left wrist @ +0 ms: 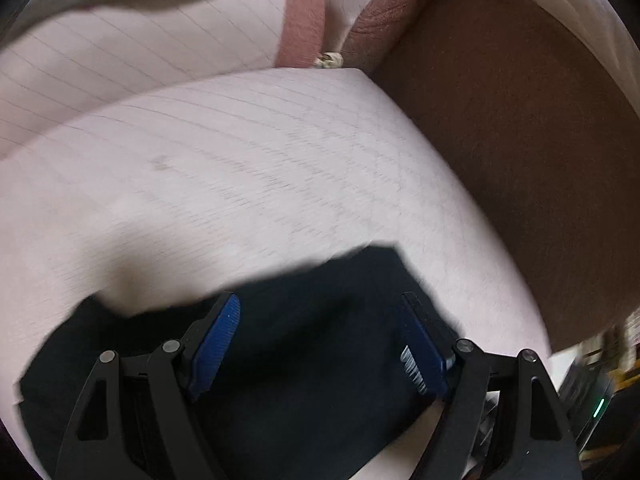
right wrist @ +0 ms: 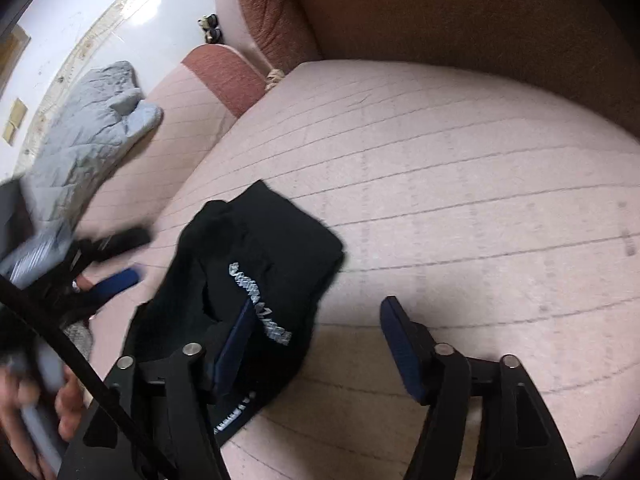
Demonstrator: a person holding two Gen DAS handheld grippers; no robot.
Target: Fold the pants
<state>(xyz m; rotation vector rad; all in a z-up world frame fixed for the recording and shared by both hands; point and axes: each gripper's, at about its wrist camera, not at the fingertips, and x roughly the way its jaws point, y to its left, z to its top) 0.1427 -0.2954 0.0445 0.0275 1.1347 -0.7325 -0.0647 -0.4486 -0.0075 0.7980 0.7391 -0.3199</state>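
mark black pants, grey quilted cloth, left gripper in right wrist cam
black pants [right wrist: 280,232], right wrist view, upper folded panel.
grey quilted cloth [right wrist: 84,136], right wrist view, middle of cloth.
left gripper [right wrist: 128,256], right wrist view, midway between its fingertips.

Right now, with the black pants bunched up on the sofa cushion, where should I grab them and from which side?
Grip the black pants at the flat far corner, coming from the bare pink cushion on the right. That edge lies thin and flat, while the near part is bunched. The open right gripper is already beside it, nothing between its pads.
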